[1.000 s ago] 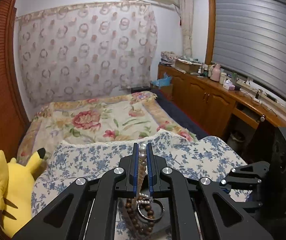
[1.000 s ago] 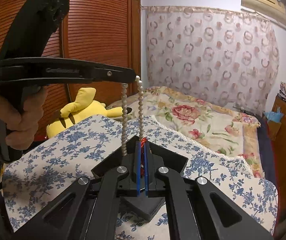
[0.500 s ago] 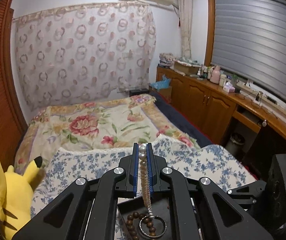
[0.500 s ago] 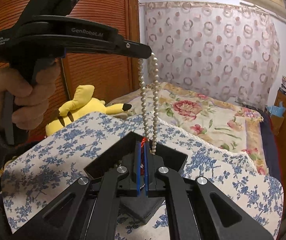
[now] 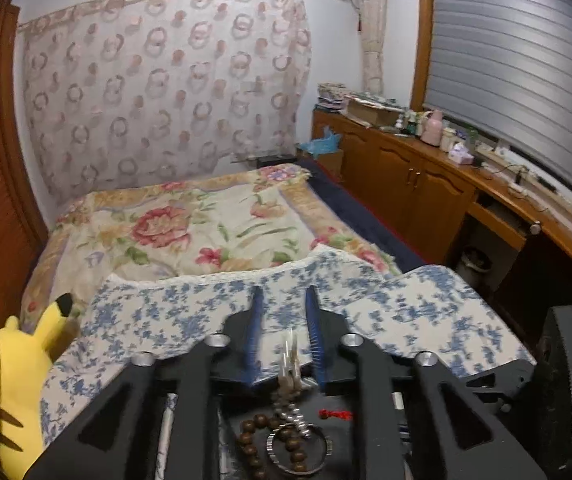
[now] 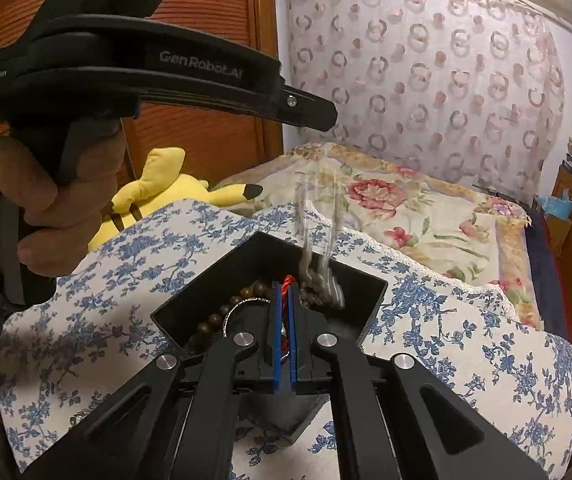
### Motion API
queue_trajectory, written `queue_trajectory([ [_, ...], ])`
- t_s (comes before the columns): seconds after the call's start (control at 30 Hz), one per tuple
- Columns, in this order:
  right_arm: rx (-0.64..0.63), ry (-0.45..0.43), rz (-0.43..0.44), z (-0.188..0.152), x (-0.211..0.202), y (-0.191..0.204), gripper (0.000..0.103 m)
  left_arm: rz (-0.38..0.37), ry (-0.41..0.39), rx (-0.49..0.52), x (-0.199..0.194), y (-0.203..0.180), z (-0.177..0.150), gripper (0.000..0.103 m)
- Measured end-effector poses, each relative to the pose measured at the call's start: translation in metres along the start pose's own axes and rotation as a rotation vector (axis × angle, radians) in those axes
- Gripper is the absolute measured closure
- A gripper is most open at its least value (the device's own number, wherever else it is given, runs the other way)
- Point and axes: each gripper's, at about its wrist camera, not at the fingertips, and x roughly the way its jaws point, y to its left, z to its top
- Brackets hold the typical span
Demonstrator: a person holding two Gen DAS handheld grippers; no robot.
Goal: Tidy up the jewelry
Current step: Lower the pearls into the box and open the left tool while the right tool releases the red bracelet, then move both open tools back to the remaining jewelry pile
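Observation:
My left gripper point(image 5: 283, 302) is open above a black tray point(image 6: 269, 250). A pearl necklace point(image 6: 320, 256) is a blur falling from it into the tray; it also shows in the left wrist view point(image 5: 290, 356). In the tray lie a brown wooden bead bracelet point(image 5: 281, 440), a silver ring bangle point(image 5: 298, 448) and a red cord point(image 5: 336, 414). My right gripper point(image 6: 283, 292) is shut on the red cord point(image 6: 286, 308) at the tray's near side. The left gripper point(image 6: 318, 120) shows from the side in the right wrist view.
The tray sits on a blue floral cloth point(image 6: 446, 332) over a bed with a flowered quilt point(image 5: 189, 228). A yellow plush toy point(image 5: 1, 376) lies at the left. Wooden cabinets point(image 5: 414, 184) run along the right wall, a wooden wardrobe point(image 6: 189, 4) along the left.
My left gripper has opened and let go of the pearl necklace, which drops into the tray. The right gripper has stayed shut on the red cord.

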Motion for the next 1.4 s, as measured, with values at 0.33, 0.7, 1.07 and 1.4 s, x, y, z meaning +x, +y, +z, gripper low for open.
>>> queue_trajectory([
  [0.33, 0.011, 0.026, -0.064, -0.002, 0.011, -0.005, 0.097, 0.035, 0.031, -0.059, -0.022, 0.025, -0.054, 0.057],
  [0.7, 0.047, -0.006, -0.065, -0.027, -0.043, 0.016, 0.095, 0.034, 0.051, -0.100, -0.072, 0.020, -0.125, 0.048],
  [1.07, 0.073, 0.061, -0.024, -0.090, -0.085, 0.062, 0.081, 0.024, 0.091, -0.126, -0.116, 0.001, -0.194, 0.047],
  [1.4, 0.063, 0.118, 0.059, -0.122, -0.084, 0.109, 0.044, 0.031, 0.113, -0.127, -0.141, -0.002, -0.236, 0.028],
])
